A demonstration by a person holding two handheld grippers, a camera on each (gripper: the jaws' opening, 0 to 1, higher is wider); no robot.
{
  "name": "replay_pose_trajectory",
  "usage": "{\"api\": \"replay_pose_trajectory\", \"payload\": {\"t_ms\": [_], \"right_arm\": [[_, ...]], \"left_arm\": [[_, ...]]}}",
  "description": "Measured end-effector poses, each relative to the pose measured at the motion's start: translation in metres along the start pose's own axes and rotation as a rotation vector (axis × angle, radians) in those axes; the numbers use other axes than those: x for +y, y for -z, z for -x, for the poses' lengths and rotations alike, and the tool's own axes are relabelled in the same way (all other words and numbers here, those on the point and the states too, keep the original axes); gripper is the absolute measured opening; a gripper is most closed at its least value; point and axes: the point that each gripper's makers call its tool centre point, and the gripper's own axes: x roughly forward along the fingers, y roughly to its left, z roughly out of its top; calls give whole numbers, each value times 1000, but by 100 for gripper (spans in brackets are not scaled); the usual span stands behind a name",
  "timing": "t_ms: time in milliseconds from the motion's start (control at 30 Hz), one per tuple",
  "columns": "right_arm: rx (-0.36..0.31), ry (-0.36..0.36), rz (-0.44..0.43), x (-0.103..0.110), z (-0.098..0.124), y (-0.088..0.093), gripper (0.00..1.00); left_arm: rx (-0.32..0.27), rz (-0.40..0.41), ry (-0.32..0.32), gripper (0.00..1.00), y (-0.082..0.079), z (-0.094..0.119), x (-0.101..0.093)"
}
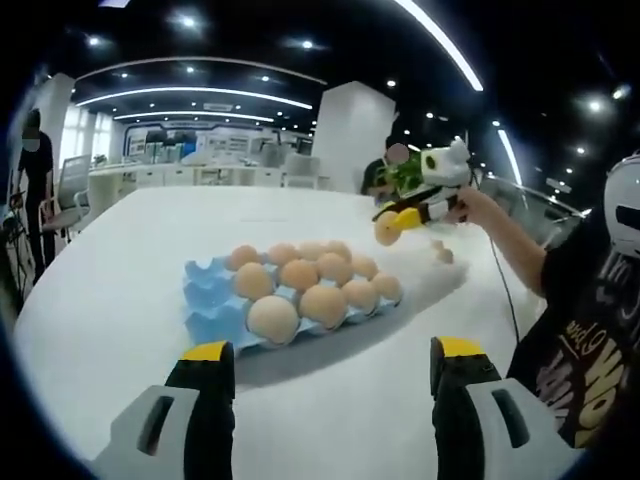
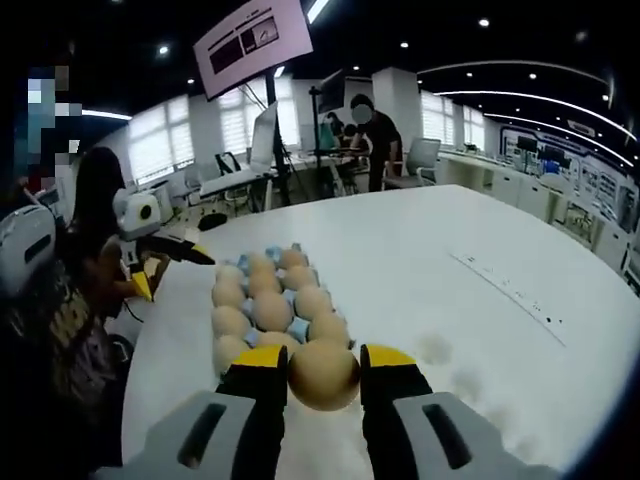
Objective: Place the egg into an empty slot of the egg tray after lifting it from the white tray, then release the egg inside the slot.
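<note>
Egg, pale brown and smooth-shelled (image 2: 323, 373), sits clamped between the two yellow-tipped jaws of my right gripper (image 2: 322, 375), held across its middle so the jaws grip its widest part and it cannot slip. It hangs clear of the white tabletop (image 2: 480, 300), just short of the blue moulded egg tray (image 2: 297, 328) that lies straight ahead of the jaws. From the left gripper view, that tray (image 1: 205, 300) carries two packed rows of brown eggs, while the row on its far-left edge shows bare blue cups; I judge one of those to be the free slot I need. The tray runs lengthwise away from my right tool, so reaching an empty cup should mean carrying the egg over or round the filled ones, which is why I hold it high.

My left gripper (image 1: 335, 372) hovers beyond the tray's near end with its jaws spread wide and nothing between them, kept back so it does not crowd the approach. In the left gripper view, my right gripper (image 1: 405, 218) shows past the tray, egg (image 1: 386, 230) in its tip. I cannot pick out the white tray the egg came from.
</note>
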Motion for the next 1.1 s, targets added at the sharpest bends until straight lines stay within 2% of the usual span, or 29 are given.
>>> {"api": "replay_pose_trajectory", "payload": {"t_ms": [200,1100], "right_arm": [[-14,-32,13,10,-9,-10,29],[-21,-165,61,49,-56,-32,29]], "left_arm": [[2,5,-1,81,2,1,0],[-4,20,-7,81,7,4,3]]}}
